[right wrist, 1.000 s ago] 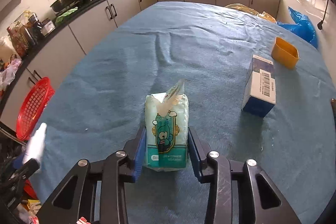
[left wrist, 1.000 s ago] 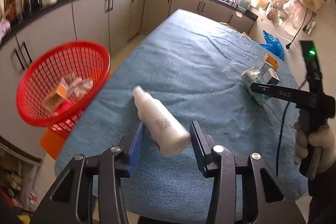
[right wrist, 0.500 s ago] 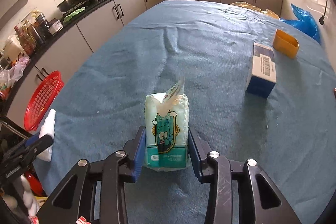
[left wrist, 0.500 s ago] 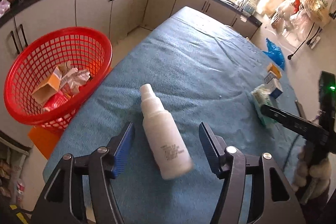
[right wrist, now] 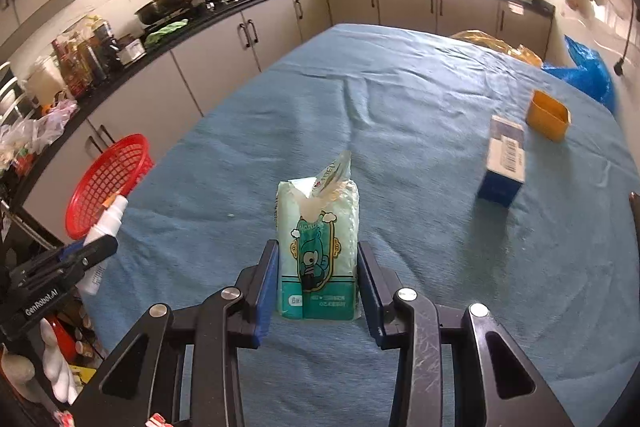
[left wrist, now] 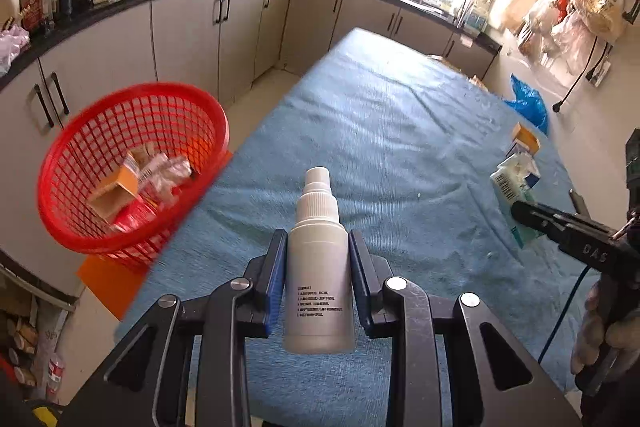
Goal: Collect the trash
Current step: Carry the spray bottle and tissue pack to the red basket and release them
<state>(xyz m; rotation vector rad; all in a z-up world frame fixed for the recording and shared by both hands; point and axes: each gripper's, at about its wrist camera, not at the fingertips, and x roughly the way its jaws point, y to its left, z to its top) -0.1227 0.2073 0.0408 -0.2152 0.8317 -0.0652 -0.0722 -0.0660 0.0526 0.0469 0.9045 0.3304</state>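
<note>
Trash: several pieces in view; two are held above the blue-covered desk, two lie on it, more sit in the basket.
Desk (left wrist: 400, 131): long, covered in a blue towel-like cloth, with kitchen cabinets along its left side and far end.
Red basket (left wrist: 120, 155): a mesh basket just off the desk's left edge, tilted toward the left wrist camera; inside lie an open cardboard box, crumpled clear wrapping and red packaging.
Left hand-held gripper (left wrist: 318, 267): jaws closing, its blue pads pressed on either side of the white spray bottle.
Right hand-held gripper (right wrist: 317, 279): clenched on the tissue pack, one pad against each side; a gloved hand (left wrist: 600, 331) holds its handle at the right edge of the left view.
Tissue pack (right wrist: 318, 247): green and white with a cartoon figure, upright between the right pads, its top torn open and a flap of film standing up.
White spray bottle (left wrist: 318, 267): held between the left pads, cap pointing away from the camera toward the desk's far end, small print on its lower body.
Blue and white box (right wrist: 503, 161): lying on the right part of the desk, barcode side up.
Yellow tub (right wrist: 548, 115): small, open, just beyond the box, near the desk's right edge.
</note>
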